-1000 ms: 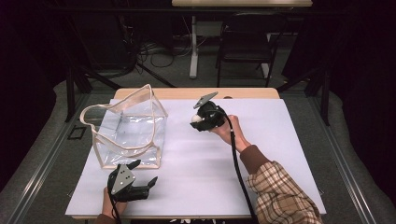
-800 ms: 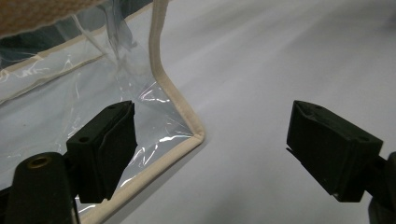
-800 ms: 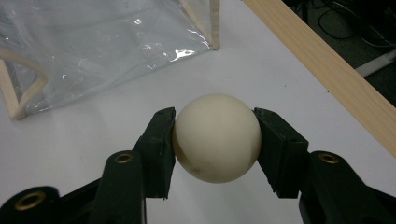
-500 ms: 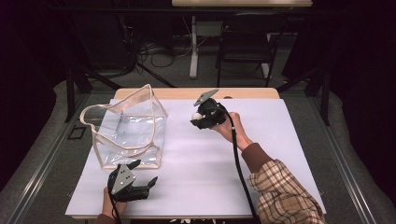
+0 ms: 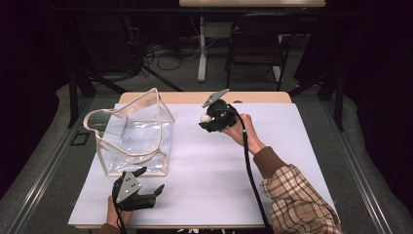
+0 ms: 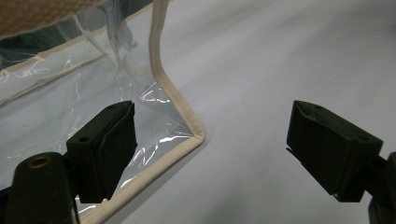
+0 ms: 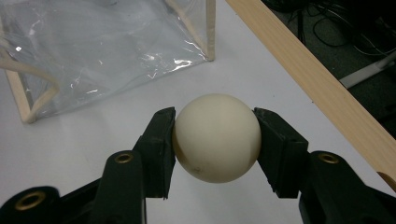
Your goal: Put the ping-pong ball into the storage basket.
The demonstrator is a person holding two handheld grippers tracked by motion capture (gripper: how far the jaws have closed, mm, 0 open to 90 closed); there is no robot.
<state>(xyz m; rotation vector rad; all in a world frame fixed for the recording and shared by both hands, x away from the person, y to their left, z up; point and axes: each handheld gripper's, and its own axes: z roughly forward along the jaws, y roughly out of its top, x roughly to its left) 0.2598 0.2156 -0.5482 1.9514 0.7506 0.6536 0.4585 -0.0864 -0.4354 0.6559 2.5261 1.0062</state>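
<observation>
A cream white ball (image 7: pixel 217 138) sits clamped between the two black jaws of my right gripper (image 7: pixel 215 140), held above the white table cover. In the high view that right gripper (image 5: pixel 208 120) hovers at the back middle of the table with the ball (image 5: pixel 206 118) at its tip, to the right of a clear plastic bag (image 5: pixel 134 134) with beige trim. My left gripper (image 5: pixel 146 187) rests near the front edge, open and empty, just in front of the bag's near corner (image 6: pixel 187 133). The bag (image 7: pixel 98 51) stands upright with its top open.
The white cover (image 5: pixel 214 170) spreads over a wooden table whose bare edge (image 7: pixel 317 84) runs along the far side. A cable (image 5: pixel 251 165) trails from the right gripper along the plaid sleeve (image 5: pixel 297 200). A chair (image 5: pixel 255 41) and floor cables lie beyond the table.
The right gripper with the ball has drifted slightly left and toward the bag. The left gripper has stayed in place.
</observation>
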